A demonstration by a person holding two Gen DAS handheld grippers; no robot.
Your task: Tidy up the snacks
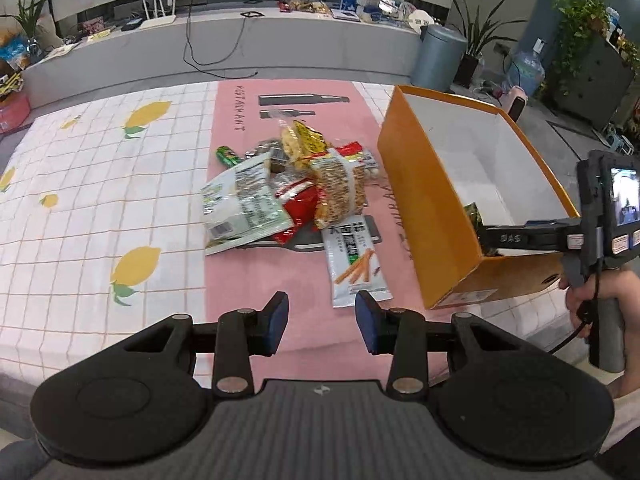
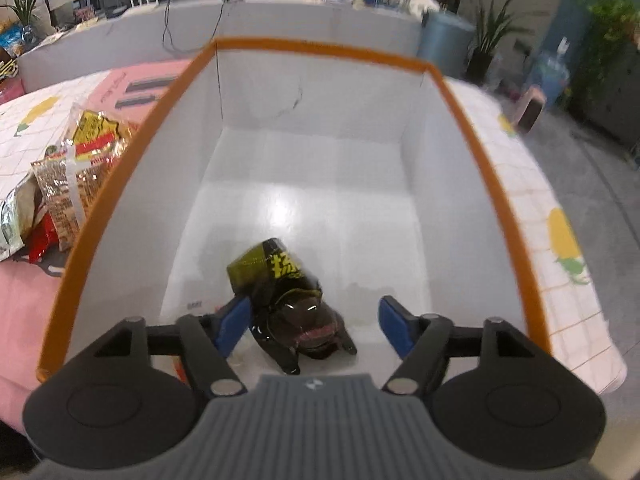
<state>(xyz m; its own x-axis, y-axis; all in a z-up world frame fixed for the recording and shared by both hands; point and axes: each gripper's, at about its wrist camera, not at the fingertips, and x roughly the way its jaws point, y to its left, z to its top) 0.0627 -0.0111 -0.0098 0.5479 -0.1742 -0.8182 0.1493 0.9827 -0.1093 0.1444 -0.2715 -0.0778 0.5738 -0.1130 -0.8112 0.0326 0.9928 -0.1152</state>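
A heap of snack packets [image 1: 296, 196] lies on the pink strip of the tablecloth, a white packet with orange sticks [image 1: 356, 264] nearest me. My left gripper [image 1: 322, 322] hovers open just in front of that packet, nothing between its blue pads. To the right stands an orange box [image 1: 424, 208] with a white inside. My right gripper [image 2: 314, 326] reaches over the near wall of the orange box [image 2: 132, 148] and stands open. A dark packet with yellow writing [image 2: 280, 284] lies on the box floor between its jaws, against the left pad [image 2: 234, 322] and clear of the right one.
The snack heap [image 2: 64, 184] shows left of the box in the right wrist view. A hand [image 1: 596, 292] holds the right gripper's handle at the right edge. White lemon-print cloth [image 1: 100, 200] spreads to the left. A long grey bench [image 1: 240, 36] and a bin [image 1: 438, 58] stand behind.
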